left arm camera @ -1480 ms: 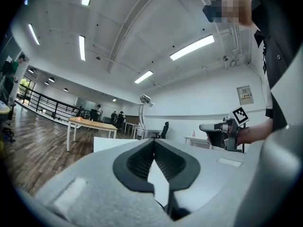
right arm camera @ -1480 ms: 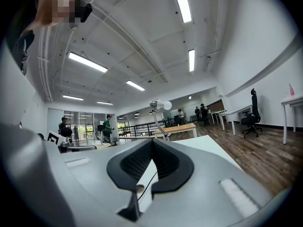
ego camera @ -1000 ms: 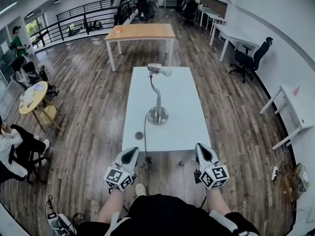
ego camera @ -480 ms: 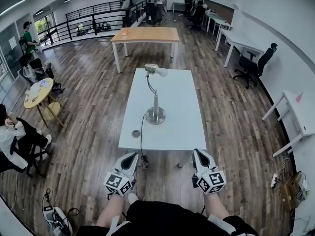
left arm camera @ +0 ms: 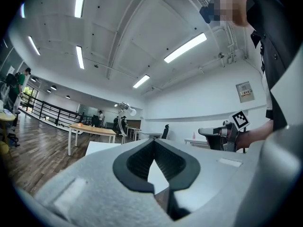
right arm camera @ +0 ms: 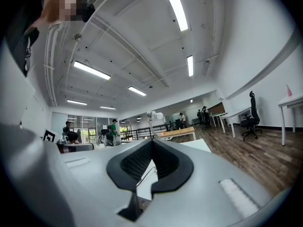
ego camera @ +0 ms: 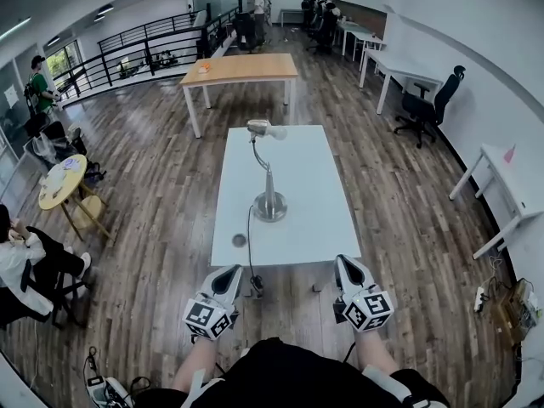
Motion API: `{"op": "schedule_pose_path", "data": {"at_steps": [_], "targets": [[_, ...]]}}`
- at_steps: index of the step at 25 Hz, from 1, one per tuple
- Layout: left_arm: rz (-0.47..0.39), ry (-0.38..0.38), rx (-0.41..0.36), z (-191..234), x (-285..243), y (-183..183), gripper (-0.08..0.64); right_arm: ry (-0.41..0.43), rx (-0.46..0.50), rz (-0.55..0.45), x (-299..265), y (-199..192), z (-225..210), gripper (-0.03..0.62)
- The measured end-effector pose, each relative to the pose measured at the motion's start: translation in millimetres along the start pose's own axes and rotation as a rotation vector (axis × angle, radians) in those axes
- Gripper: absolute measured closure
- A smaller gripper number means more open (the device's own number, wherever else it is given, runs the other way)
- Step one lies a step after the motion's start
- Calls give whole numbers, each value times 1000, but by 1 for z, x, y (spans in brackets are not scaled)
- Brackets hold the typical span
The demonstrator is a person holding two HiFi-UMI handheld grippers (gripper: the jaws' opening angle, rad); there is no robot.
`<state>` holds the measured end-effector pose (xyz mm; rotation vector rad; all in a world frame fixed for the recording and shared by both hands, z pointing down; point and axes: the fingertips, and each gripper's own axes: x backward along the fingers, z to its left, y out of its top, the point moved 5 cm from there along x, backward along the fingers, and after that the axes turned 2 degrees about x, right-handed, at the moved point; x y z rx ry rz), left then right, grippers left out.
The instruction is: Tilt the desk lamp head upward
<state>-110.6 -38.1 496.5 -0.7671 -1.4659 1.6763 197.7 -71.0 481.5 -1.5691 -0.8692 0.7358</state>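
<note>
A silver desk lamp (ego camera: 269, 204) stands on the long white table (ego camera: 314, 228). Its round base is near the table's middle, and a thin curved neck rises to the lamp head (ego camera: 259, 127), which carries a white bulb (ego camera: 277, 132). Both grippers hover short of the table's near edge, well apart from the lamp. My left gripper (ego camera: 228, 274) is shut and holds nothing. My right gripper (ego camera: 347, 267) is shut and holds nothing too. The lamp (left arm camera: 124, 107) shows small and far in the left gripper view beyond the left gripper (left arm camera: 155, 148). It also shows in the right gripper view as a lamp (right arm camera: 152, 116) past the right gripper (right arm camera: 152, 144).
A black cord (ego camera: 249, 236) runs from the lamp base over the near table edge. A small dark round object (ego camera: 239, 240) lies beside it. A wooden table (ego camera: 242, 69) stands beyond, an office chair (ego camera: 421, 104) at the right, and a round yellow table (ego camera: 59, 181) with seated people at the left.
The head view has swayed a little. My left gripper has drifted slightly in front of the table edge. Both jaws stay shut and the lamp has not moved.
</note>
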Motion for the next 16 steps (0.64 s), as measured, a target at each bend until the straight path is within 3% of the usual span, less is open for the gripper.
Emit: {"op": "schedule_pose_path", "data": {"at_steps": [16], "targets": [[-3,-26,37,4,3,-1,560,-44,38,-12,6,8,10,588]]}}
